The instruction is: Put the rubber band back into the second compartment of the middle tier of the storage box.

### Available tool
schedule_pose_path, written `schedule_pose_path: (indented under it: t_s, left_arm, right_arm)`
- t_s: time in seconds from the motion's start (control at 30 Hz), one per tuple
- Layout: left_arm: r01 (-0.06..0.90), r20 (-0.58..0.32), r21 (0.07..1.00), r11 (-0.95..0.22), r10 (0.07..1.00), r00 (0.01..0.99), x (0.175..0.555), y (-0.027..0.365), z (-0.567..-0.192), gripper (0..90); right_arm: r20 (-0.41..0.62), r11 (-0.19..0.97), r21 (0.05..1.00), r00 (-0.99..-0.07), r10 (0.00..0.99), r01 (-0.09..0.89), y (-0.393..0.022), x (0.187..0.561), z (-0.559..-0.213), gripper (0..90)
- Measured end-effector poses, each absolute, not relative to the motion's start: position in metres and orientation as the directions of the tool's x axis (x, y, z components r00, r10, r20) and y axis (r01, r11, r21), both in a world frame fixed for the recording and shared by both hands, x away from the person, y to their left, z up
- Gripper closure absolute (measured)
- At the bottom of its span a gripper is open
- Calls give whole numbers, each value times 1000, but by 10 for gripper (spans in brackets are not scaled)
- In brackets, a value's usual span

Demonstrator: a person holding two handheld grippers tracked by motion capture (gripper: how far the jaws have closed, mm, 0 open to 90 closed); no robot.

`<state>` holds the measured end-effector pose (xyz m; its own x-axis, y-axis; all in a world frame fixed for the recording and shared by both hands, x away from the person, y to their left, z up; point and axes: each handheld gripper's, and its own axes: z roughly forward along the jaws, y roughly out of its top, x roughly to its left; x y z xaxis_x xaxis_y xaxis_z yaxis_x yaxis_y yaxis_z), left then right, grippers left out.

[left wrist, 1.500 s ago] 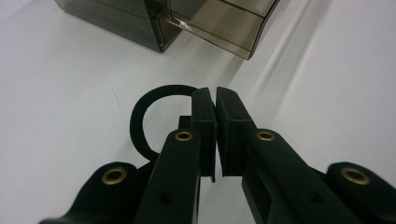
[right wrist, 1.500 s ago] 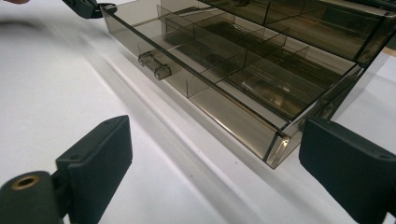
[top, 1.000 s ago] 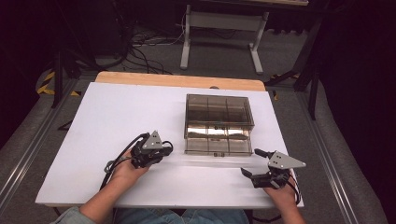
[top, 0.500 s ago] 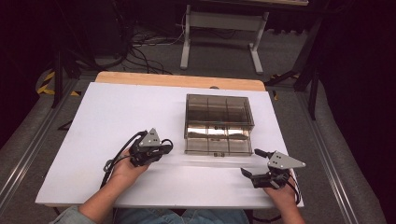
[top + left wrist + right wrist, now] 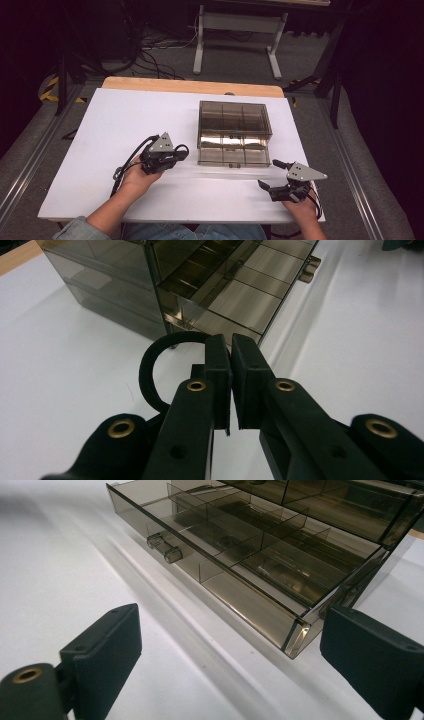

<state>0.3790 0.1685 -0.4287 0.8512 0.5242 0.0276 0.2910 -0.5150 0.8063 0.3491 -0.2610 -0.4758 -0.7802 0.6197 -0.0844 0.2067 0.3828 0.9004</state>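
Drawer box of smoked plastic is seen mid-table, toward the far edge, with one drawer pulled out toward the person. Its long axis runs across the table. One small handle is noted at the middle of the drawer front. Right gripper is held near the drawer's right front corner, jaws spread wide with nothing between; in the right gripper view the corner lies just ahead. Left gripper is set just beside the box's left front corner, jaws pressed together, empty. Counted: one box, one open drawer, one handle, two grippers. Both are judged about equally near the handle.
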Motion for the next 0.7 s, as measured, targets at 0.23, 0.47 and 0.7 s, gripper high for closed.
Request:
schedule_pose_path:
  t_s: [0.23,0.47,0.7]
  left_arm:
    - [285,23,812,-510,516,856,380,166,-424,861]
    - [272,27,819,-504,509,860,381,160,-419,861]
    - [262,28,822,-506,496,868,385,150,-415,859]
  right_arm:
    - [-86,385,899,-779,621,207,-261,349,-476,103]
    - [-86,386,899,-779,621,208,-261,349,-476,103]
    - [-86,386,899,-780,620,208,-261,349,-476,103]
